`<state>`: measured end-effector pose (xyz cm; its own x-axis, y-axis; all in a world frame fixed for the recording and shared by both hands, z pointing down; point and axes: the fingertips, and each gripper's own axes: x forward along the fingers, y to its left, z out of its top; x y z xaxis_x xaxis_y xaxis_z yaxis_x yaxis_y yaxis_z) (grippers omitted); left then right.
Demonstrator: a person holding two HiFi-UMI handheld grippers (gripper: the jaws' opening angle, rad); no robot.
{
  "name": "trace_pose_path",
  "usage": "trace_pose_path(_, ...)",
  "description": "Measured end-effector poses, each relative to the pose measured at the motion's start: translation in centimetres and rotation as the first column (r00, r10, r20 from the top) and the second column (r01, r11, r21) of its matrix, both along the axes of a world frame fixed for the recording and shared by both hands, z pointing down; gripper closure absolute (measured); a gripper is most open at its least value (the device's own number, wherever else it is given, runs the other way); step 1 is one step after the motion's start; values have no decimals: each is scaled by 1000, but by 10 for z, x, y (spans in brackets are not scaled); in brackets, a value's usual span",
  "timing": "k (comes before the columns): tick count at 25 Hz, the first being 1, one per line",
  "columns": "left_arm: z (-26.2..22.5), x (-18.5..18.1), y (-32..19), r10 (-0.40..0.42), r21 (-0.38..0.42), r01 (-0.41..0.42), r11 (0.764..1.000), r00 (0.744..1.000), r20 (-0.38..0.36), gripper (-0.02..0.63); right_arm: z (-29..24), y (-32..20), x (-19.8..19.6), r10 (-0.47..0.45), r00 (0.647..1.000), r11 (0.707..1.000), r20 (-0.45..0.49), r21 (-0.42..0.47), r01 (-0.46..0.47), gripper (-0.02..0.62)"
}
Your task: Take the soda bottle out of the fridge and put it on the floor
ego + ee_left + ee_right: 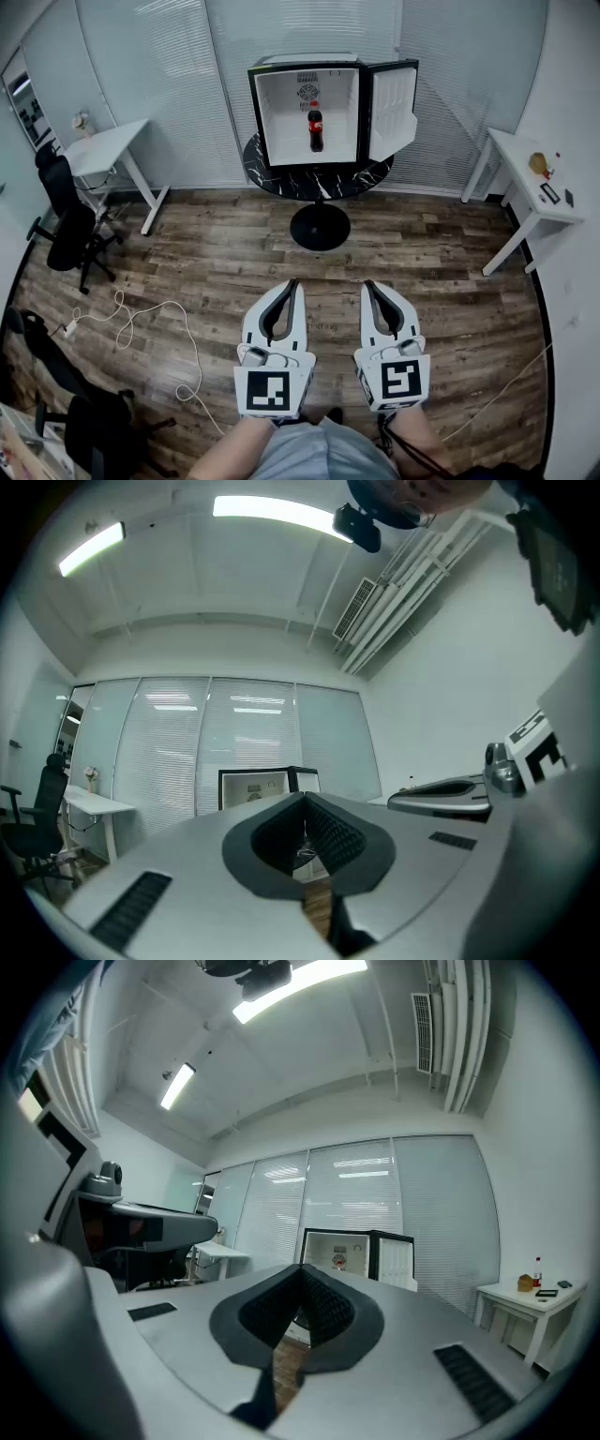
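Observation:
The soda bottle (315,130), dark with a red label, stands upright inside the small white fridge (307,115). The fridge door (392,108) hangs open to the right. The fridge sits on a round black table (319,177) at the far side of the room. My left gripper (292,282) and right gripper (368,283) are held side by side low in the head view, far from the fridge, both shut and empty. In the right gripper view the fridge (354,1249) shows beyond the closed gripper (302,1274), with the bottle (339,1261) partly visible inside. In the left gripper view the fridge (251,787) lies behind the gripper (303,801).
A white desk (105,149) and black office chair (67,223) stand at the left. Another white desk (528,185) with small items is at the right. A white cable (142,324) trails over the wood floor (225,262) at the left.

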<state>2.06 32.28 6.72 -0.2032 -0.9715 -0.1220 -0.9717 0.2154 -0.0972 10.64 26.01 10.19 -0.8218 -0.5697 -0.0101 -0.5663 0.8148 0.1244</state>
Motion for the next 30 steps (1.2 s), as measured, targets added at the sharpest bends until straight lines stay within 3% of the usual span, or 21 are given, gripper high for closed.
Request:
trace_pose_path(8,4,23,-7,-21,-4,21,1000,999,-24,591,4,-6,20,-58,997,998,45,-25,59,583)
trace_pose_path(13,18,16,-16,-35,-31,34,999,999,-39,590,16,-24,17,-31,999,999,30,-41,33,583)
trace_pose_path(21,51,-26,-56,-62,-71,55,996,994,-86,589,47,-72,-13,-29,999,996,-15,-82,28,583)
trace_pose_path(30,56,-125,-149,-55,-70,48,996,993,-104,589,49,-164,-108,-23,1000,995,-12,-96,22,583)
